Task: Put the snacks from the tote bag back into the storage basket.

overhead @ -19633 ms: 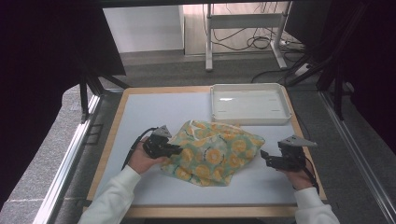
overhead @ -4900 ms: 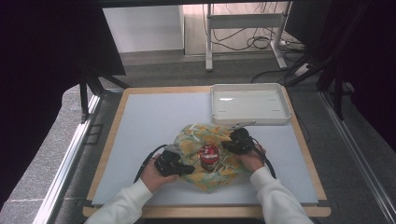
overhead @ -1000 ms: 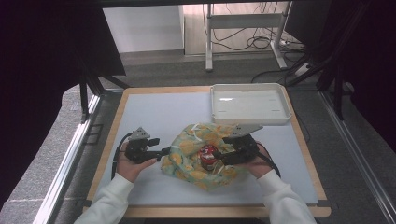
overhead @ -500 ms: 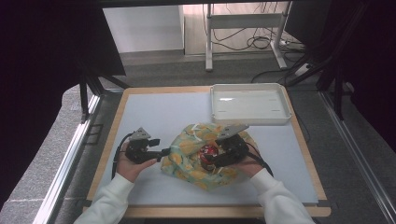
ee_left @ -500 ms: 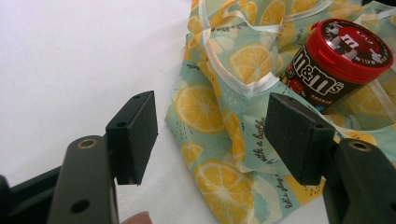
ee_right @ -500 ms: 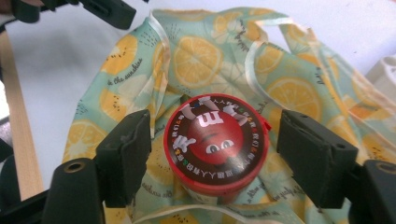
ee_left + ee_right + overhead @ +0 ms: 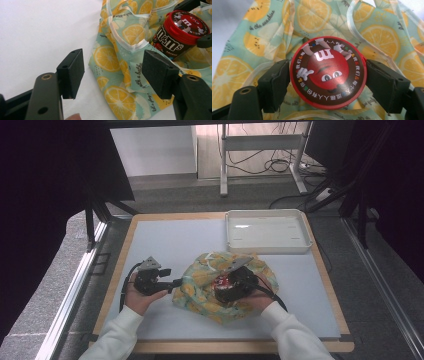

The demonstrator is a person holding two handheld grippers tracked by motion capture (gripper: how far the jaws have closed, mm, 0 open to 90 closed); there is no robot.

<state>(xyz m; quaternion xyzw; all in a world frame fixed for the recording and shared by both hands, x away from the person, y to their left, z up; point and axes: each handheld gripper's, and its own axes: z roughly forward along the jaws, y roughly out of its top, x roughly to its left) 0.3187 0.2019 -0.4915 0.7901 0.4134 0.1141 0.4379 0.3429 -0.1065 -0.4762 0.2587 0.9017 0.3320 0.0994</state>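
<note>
I judge the candy jar (image 7: 328,72), sitting in the limp lemon-print bag (image 7: 200,285) mid-worktop (image 7: 165,240), stiff, light and slick at its red lid, which my right hand-held gripper (image 7: 328,83), jaws just opening, flanks loosely, while my left hand-held gripper (image 7: 113,71) gapes empty at the bag's edge.

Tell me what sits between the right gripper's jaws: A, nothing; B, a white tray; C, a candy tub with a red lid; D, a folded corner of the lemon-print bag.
C: the red-lidded candy tub sits between the right gripper jaws, above the lemon-print bag.
</note>
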